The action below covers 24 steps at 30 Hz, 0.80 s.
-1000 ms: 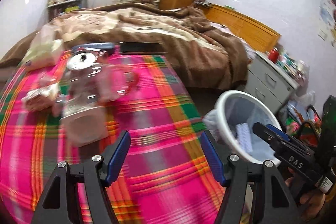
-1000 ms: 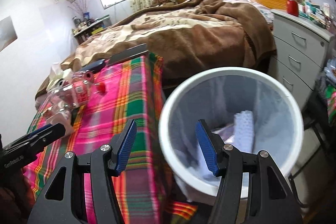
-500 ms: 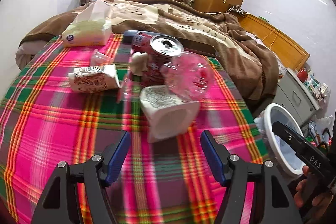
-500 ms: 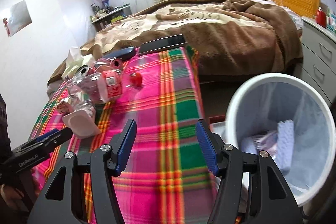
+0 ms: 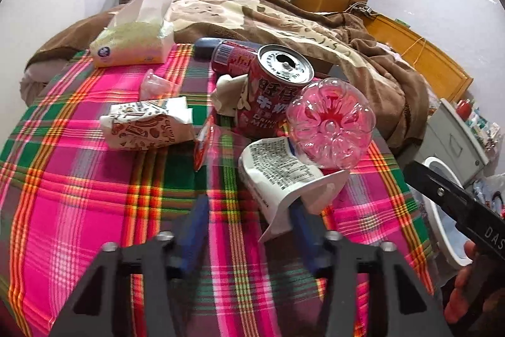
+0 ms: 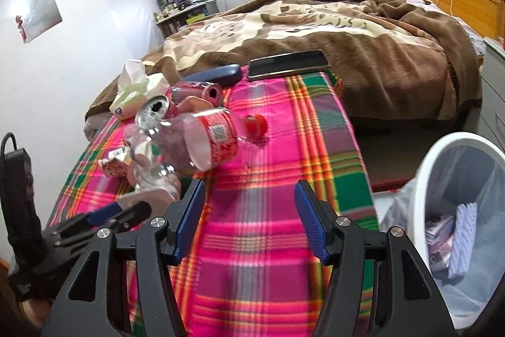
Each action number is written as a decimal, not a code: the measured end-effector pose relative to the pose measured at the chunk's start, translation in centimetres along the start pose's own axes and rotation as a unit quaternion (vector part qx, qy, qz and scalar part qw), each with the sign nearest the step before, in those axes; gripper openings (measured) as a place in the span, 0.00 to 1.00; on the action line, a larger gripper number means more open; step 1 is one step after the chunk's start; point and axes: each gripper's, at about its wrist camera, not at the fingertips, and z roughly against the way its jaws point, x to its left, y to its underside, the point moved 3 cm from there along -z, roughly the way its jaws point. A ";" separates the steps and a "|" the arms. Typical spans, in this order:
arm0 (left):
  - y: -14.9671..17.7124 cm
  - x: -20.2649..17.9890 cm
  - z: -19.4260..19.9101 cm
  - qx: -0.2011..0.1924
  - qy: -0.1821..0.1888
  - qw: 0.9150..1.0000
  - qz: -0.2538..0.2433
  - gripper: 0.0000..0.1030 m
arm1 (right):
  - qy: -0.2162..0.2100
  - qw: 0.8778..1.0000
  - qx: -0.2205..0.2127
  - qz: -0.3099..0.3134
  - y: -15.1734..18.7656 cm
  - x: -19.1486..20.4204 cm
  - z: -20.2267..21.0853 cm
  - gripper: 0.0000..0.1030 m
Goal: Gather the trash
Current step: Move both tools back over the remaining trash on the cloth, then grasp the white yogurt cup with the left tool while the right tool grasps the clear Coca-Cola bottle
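A pile of trash lies on the plaid cloth (image 5: pixel 79 195): a white cup (image 5: pixel 277 179) on its side, a clear plastic bottle (image 5: pixel 331 128) with a red cap (image 6: pixel 257 123), a red milk can (image 5: pixel 271 93), a second can (image 5: pixel 230 56) lying down, and a crumpled printed carton (image 5: pixel 145 125). My left gripper (image 5: pixel 249 223) is open, its fingers either side of the white cup's near edge. My right gripper (image 6: pixel 249 213) is open and empty over the cloth, right of the pile. The white bin (image 6: pixel 442 179) stands at the right, with paper inside.
A tissue pack (image 5: pixel 132 43), a dark case (image 6: pixel 217 73) and a phone (image 6: pixel 287 63) lie at the cloth's far end. A brown blanket (image 6: pixel 347 30) covers the bed behind. Grey drawers (image 5: pixel 454 144) stand beyond the bin.
Both grippers swung left from the bin toward the pile. My left gripper moved in close to the white cup. Both stayed open.
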 end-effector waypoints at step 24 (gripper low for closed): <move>0.4 6.5 2.3 -0.023 0.019 0.998 0.054 0.17 | 0.035 0.999 0.017 -0.029 -1.2 1.7 -3.1 0.62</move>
